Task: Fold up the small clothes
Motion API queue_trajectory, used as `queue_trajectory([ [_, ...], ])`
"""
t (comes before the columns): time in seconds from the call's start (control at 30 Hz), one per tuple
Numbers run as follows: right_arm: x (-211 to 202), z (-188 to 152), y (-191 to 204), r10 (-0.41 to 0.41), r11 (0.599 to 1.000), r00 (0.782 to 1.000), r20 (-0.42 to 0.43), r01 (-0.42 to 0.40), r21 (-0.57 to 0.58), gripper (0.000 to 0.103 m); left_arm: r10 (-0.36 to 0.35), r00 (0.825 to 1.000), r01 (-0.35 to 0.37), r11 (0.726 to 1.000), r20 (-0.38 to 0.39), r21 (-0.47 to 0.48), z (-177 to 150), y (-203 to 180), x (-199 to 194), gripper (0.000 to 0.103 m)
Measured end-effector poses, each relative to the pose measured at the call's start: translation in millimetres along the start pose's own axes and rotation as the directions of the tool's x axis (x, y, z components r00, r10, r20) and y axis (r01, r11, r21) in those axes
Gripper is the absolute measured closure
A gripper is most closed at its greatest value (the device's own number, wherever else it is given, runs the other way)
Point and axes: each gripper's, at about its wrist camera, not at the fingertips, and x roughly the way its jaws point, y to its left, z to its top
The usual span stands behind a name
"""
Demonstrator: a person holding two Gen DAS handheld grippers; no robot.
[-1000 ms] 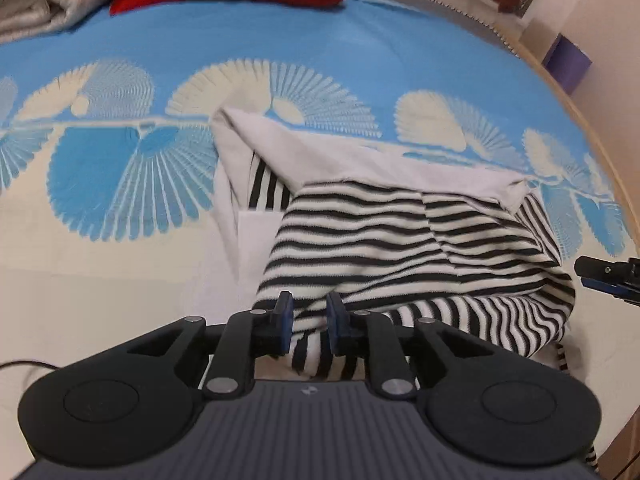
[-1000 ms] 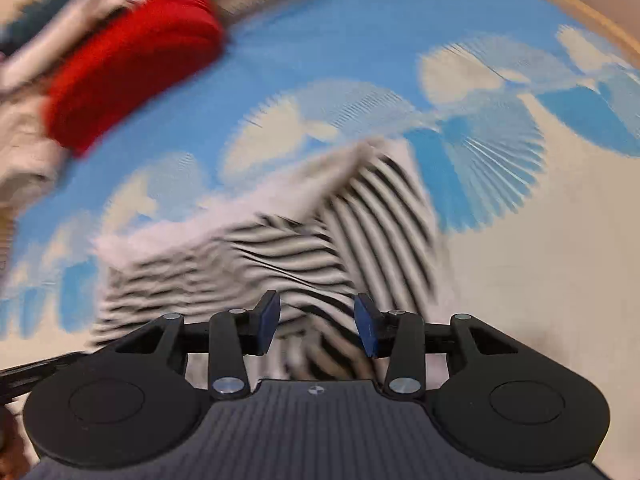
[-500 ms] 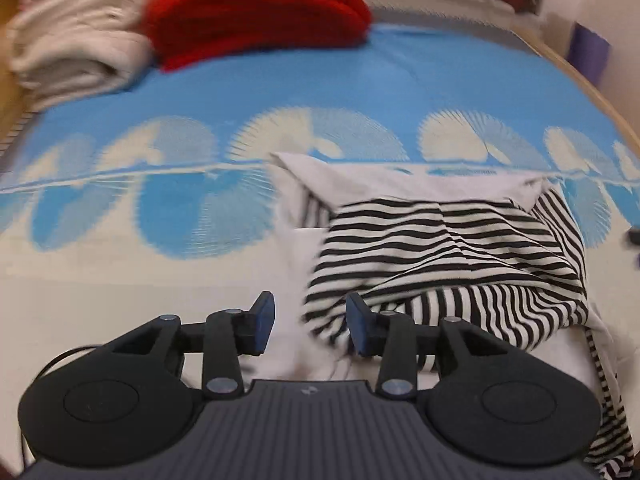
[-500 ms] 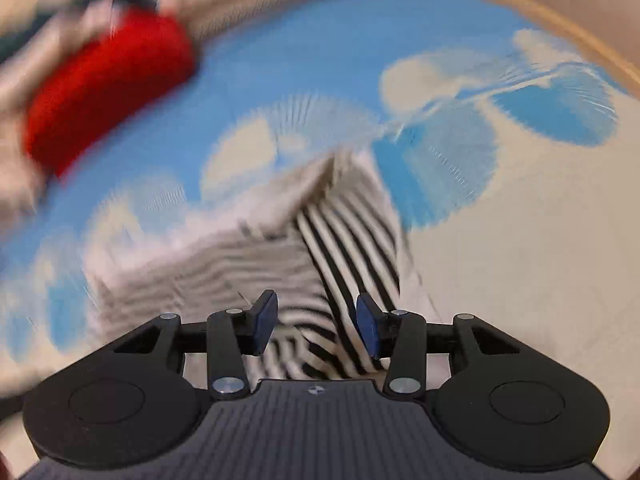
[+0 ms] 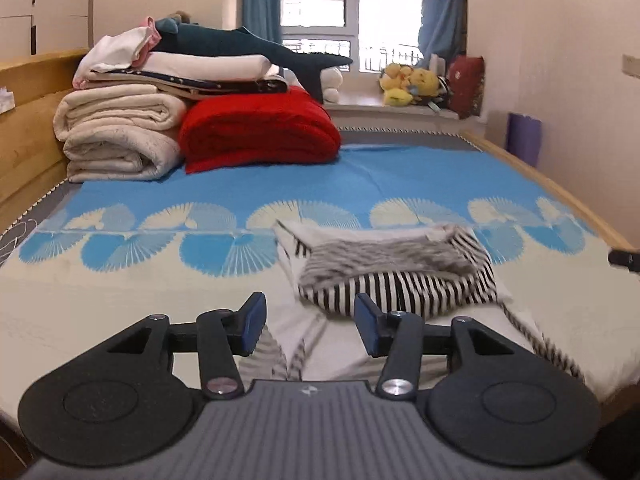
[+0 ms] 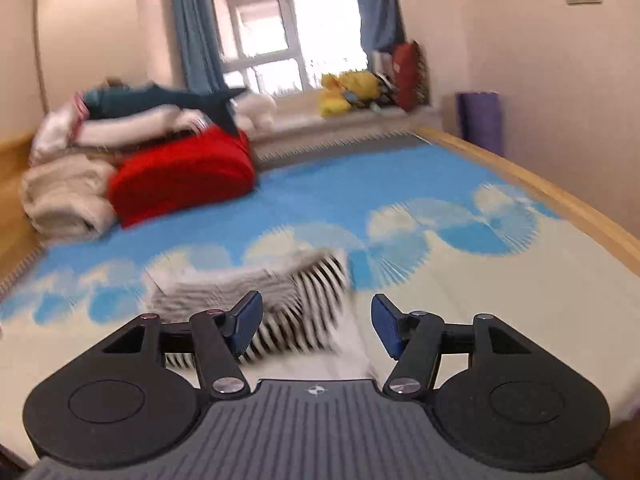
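Note:
A black-and-white striped garment [image 5: 400, 276] lies partly folded on the blue and cream bedspread [image 5: 200, 184], its white inner side showing along the far edge. In the left wrist view my left gripper [image 5: 310, 322] hovers short of its near edge, jaws opening with nothing between them. In the blurred right wrist view the same striped garment [image 6: 280, 304] lies ahead and to the left. My right gripper [image 6: 316, 326] is pulled back from it, jaws opening and empty. A dark tip of the right gripper [image 5: 624, 260] shows at the far right of the left wrist view.
Folded cream blankets [image 5: 116, 136], a red blanket [image 5: 256, 128] and a dark plush shark [image 5: 248, 46] are stacked at the bed's far left. Plush toys [image 5: 408, 82] sit on the windowsill. A wooden bed rim [image 5: 560, 196] runs along the right, a purple bin [image 5: 524, 138] beyond it.
Both grippers let go of the striped garment, opened and drew back and up, so the far end of the room came into view. The garment now lies folded over on itself.

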Motion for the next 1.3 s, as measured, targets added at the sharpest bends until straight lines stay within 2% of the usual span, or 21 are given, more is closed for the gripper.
queue_trajectory([
  [0.07, -11, -9, -7, -0.01, 0.999, 1.0, -0.003, 0.01, 0.034, 0.041, -0.008, 1.0, 0.008, 1.0, -0.016, 0.013, -12, -6, -6, 0.036],
  [0.13, -11, -22, -7, -0.047, 0.999, 0.998, -0.041, 0.048, 0.022, 0.041, -0.024, 0.999, 0.023, 1.0, -0.038, -0.008, -24, -7, -7, 0.032],
  [0.2, -1, -38, -6, -0.053, 0.998, 0.993, -0.106, 0.056, 0.025, 0.041, -0.034, 0.998, 0.034, 0.999, -0.046, -0.007, -38, -6, -3, 0.032],
  [0.3, 3, -46, -5, -0.069, 0.997, 0.991, -0.118, 0.07, 0.009, 0.041, -0.07, 0.996, 0.069, 0.997, -0.056, -0.015, -63, 5, 13, 0.033],
  [0.33, 5, -50, -5, -0.072, 0.997, 0.99, -0.122, 0.072, 0.0, 0.041, -0.103, 0.99, 0.1, 0.994, -0.093, -0.032, -70, 11, 23, 0.042],
  [0.37, 8, -55, -5, -0.077, 0.997, 0.989, -0.127, 0.077, -0.007, 0.041, -0.132, 0.977, 0.123, 0.991, -0.169, -0.059, -72, 18, 36, 0.078],
  [0.4, 14, -60, -6, -0.089, 0.996, 0.986, -0.144, 0.088, -0.011, 0.042, -0.171, 0.963, 0.152, 0.983, -0.21, -0.103, -72, 25, 44, 0.094],
  [0.43, 20, -64, -6, -0.099, 0.995, 0.98, -0.171, 0.099, -0.01, 0.043, -0.206, 0.957, 0.177, 0.972, -0.202, -0.151, -70, 33, 47, 0.099],
  [0.47, 27, -66, -7, -0.095, 0.995, 0.976, -0.196, 0.097, 0.0, 0.047, -0.212, 0.96, 0.179, 0.967, -0.181, -0.181, -67, 40, 49, 0.099],
  [0.57, 37, -72, -10, -0.093, 0.996, 0.972, -0.216, 0.094, -0.003, 0.058, -0.168, 0.968, 0.122, 0.965, -0.189, -0.233, -64, 58, 65, 0.098],
  [0.6, 41, -75, -12, -0.102, 0.995, 0.967, -0.232, 0.104, -0.005, 0.057, -0.155, 0.966, 0.098, 0.96, -0.207, -0.263, -66, 64, 72, 0.098],
  [0.7, 50, -81, -23, -0.087, 0.993, 0.953, -0.289, 0.108, 0.055, 0.056, -0.156, 0.945, 0.038, 0.925, -0.286, -0.379, -74, 82, 95, 0.092],
  [0.73, 52, -82, -26, -0.079, 0.991, 0.949, -0.305, 0.108, 0.079, 0.055, -0.167, 0.936, 0.027, 0.912, -0.31, -0.409, -77, 86, 102, 0.082],
  [0.77, 56, -84, -30, -0.074, 0.988, 0.943, -0.326, 0.113, 0.103, 0.052, -0.174, 0.925, 0.009, 0.9, -0.339, -0.436, -81, 90, 110, 0.063],
  [0.8, 62, -88, -35, -0.07, 0.983, 0.931, -0.358, 0.126, 0.134, 0.049, -0.168, 0.918, -0.013, 0.892, -0.36, -0.451, -84, 93, 114, 0.054],
  [0.83, 62, -88, -35, -0.07, 0.983, 0.931, -0.358, 0.126, 0.134, 0.047, -0.151, 0.912, -0.043, 0.889, -0.381, -0.455, -88, 95, 119, 0.044],
  [0.87, 66, -90, -37, -0.067, 0.98, 0.925, -0.374, 0.133, 0.151, 0.044, -0.135, 0.906, -0.065, 0.892, -0.401, -0.447, -90, 94, 123, 0.04],
  [0.97, 78, -98, -44, -0.059, 0.968, 0.899, -0.434, 0.157, 0.195, 0.043, -0.091, 0.892, -0.115, 0.902, -0.443, -0.417, -98, 95, 132, 0.031],
  [1.07, 89, -107, -46, -0.056, 0.964, 0.874, -0.482, 0.172, 0.201, 0.043, -0.088, 0.877, -0.13, 0.903, -0.473, -0.409, -103, 92, 140, 0.031],
  [1.3, 97, -118, -43, -0.079, 0.971, 0.852, -0.518, 0.183, 0.153, 0.044, -0.058, 0.835, -0.16, 0.926, -0.547, -0.343, -124, 78, 151, 0.036],
])
